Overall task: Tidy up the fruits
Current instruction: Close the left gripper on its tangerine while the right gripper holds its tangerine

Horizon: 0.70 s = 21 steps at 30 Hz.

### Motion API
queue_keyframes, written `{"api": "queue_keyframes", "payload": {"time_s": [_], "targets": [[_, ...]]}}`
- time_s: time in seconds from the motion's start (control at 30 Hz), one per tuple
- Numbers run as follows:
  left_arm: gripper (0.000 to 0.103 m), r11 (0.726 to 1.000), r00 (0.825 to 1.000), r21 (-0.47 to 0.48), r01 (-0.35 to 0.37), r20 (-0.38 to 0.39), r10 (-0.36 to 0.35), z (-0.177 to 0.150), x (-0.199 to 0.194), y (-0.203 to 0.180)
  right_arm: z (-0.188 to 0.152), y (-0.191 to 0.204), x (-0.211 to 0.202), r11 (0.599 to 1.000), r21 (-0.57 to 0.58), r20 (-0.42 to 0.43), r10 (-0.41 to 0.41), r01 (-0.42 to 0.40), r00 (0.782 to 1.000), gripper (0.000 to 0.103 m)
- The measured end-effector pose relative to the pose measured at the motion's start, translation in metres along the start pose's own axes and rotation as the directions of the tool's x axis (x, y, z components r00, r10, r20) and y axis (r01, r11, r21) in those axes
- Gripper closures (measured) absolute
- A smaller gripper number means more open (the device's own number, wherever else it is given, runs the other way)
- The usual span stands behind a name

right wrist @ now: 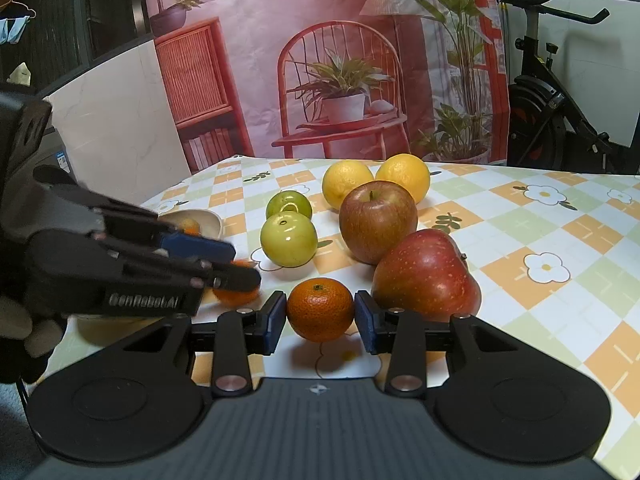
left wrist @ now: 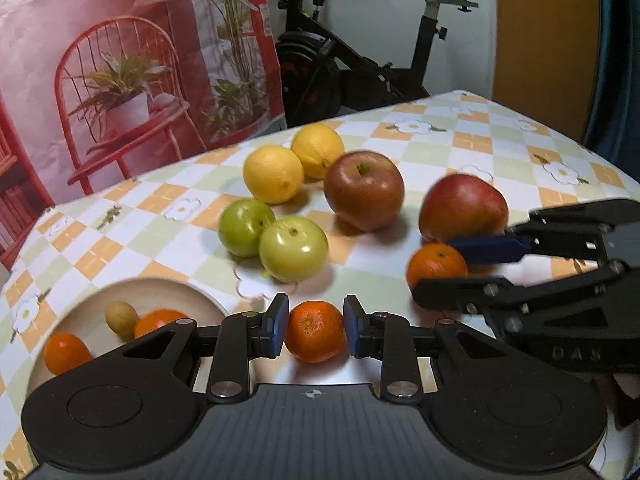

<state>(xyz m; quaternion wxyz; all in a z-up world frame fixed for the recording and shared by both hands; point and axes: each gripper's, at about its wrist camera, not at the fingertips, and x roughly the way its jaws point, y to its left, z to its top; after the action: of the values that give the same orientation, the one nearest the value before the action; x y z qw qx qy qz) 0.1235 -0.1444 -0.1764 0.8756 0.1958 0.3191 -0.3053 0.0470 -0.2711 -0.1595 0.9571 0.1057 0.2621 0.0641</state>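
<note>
On the checkered tabletop, the left gripper and right gripper each have jaws clamped on 1 mandarin, near the apples and bowl.

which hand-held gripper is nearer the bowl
Left. The left hand-held gripper, closed on a mandarin, sits right beside the bowl. The right hand-held gripper grips another mandarin farther off, by the red apples.
</note>
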Motion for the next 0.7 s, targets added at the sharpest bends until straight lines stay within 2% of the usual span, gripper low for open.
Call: {"api": "queue_keyframes", "payload": {"time_s": [0.53, 0.7], "targets": [[0.067, 1.000, 1.000, -0.029, -0.008, -0.017, 0.008, -0.0022, -0.0011, 0.0038, 0.0000, -0.0004, 0.0000, 1.000, 0.002, -0.001, 0.001, -0.001, 1.000, 0.063], [0.069, 0.999, 1.000, -0.043, 0.004, -0.013, -0.005, -0.0053, -0.0063, 0.0066, 0.0001, -0.0007, -0.0001, 1.000, 0.002, -0.001, 0.001, -0.001, 1.000, 0.063]]}}
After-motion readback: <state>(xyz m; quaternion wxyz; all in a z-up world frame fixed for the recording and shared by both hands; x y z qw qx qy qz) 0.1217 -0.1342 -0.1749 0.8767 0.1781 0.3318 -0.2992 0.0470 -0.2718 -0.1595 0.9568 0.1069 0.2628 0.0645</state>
